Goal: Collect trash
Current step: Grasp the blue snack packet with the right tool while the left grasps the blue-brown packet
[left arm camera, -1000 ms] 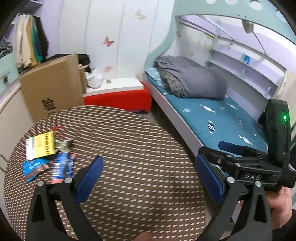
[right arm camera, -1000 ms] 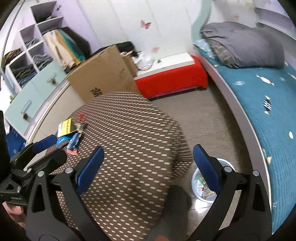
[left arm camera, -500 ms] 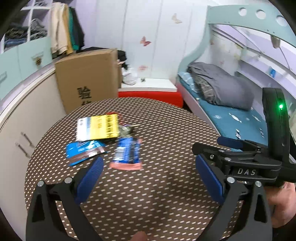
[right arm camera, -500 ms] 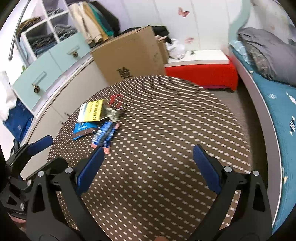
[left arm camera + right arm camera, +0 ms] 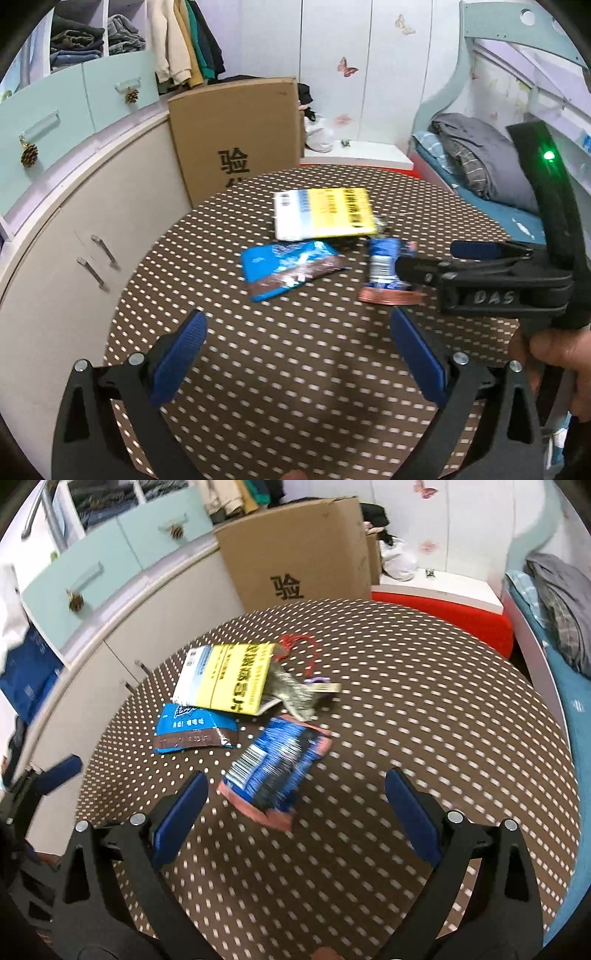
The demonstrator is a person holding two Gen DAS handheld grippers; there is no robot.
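Observation:
A small heap of trash lies on the round table with the brown dotted cloth. It holds a yellow and white packet, a light blue wrapper and a dark blue wrapper with pink ends. My left gripper hangs open just short of them. The right gripper reaches in from the right and covers part of the dark blue wrapper. In the right wrist view my right gripper is open, the dark blue wrapper right in front of it. Behind lie the light blue wrapper, the yellow packet, a crumpled silvery wrapper and a red string.
A big cardboard box stands behind the table. A curved beige cabinet runs along the left. A bed and a red bench are on the right. A hand holds the right gripper.
Both grippers have swung toward the trash heap and come closer; the wrappers have shifted from the left edge to the middle of both views. Both stay open.

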